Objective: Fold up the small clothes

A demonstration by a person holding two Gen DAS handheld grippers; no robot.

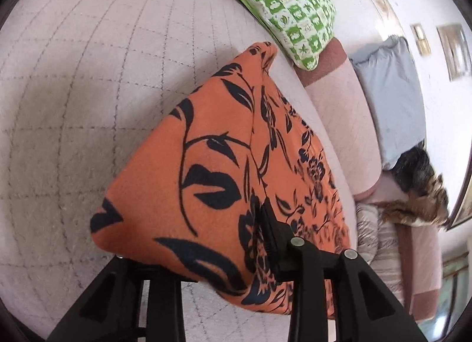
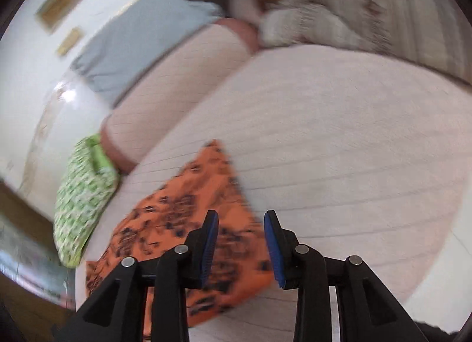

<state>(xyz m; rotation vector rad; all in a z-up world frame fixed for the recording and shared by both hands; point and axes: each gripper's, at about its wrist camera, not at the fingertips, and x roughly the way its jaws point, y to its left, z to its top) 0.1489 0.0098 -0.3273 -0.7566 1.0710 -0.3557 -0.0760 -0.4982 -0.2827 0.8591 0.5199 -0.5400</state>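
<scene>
Nearest, the right gripper [image 2: 241,246] stands parted and empty above the folded orange floral garment [image 2: 188,233]. The left gripper [image 1: 212,256] has cloth draped over its fingers; whether it clamps cannot be told. The garment lies on the quilted bed [image 1: 88,106], apparently folded; release remains. Beyond: green pillow [image 1: 292,8].

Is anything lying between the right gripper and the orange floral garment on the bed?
Nothing visible. The right gripper, jaws apart and empty, hangs directly over the orange garment on the quilted cover. The green pillow lies off to one side.
</scene>
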